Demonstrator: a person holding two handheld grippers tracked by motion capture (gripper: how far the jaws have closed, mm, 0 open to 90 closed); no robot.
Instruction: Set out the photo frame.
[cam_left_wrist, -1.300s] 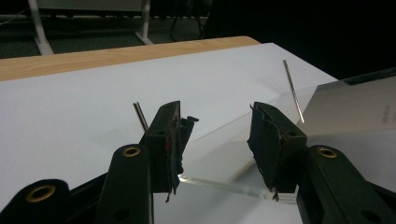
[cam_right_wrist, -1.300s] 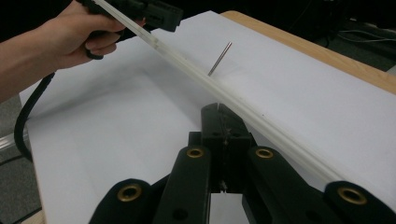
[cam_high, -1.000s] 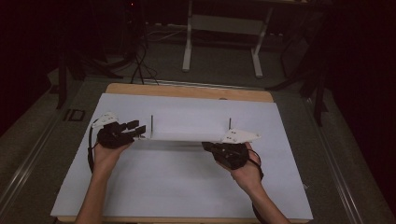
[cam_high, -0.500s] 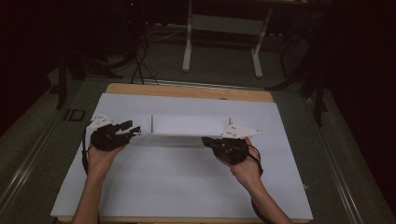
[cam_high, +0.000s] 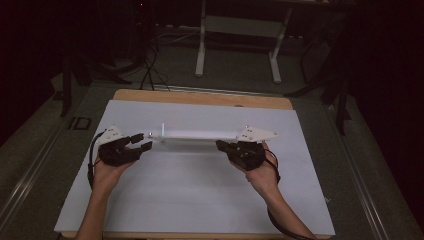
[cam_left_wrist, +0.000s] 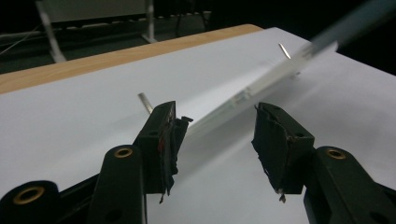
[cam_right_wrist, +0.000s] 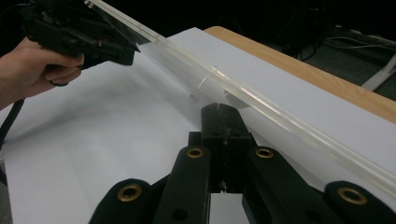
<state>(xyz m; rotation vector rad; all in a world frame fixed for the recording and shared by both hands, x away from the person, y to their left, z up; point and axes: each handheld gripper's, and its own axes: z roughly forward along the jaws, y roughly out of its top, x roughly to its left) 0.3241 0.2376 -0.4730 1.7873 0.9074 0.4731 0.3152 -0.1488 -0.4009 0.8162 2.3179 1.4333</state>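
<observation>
A long clear plastic bar (cam_high: 202, 135) with a thin metal pin (cam_high: 162, 127) near each end lies across the white sheet (cam_high: 190, 190). My left gripper (cam_high: 142, 141) is at the bar's left end, and its jaws have just been opening. In the left gripper view the left gripper (cam_left_wrist: 217, 126) stands open, and the bar (cam_left_wrist: 261, 84) ends just beyond the gap, touching neither pad. My right gripper (cam_high: 220, 145) is shut, its tips against the near side of the bar (cam_right_wrist: 261, 100). I cannot tell whether the right gripper (cam_right_wrist: 219, 109) pinches any part of it.
The white sheet covers a wooden table whose far edge (cam_high: 200, 97) shows bare. Beyond it stand a white desk frame (cam_high: 240, 45) and cables on a dark floor. A hand holds each gripper from the near side.
The left gripper's jaws have spread wider and the hand has eased slightly left, off the bar's end. The right gripper and the bar have stayed put.
</observation>
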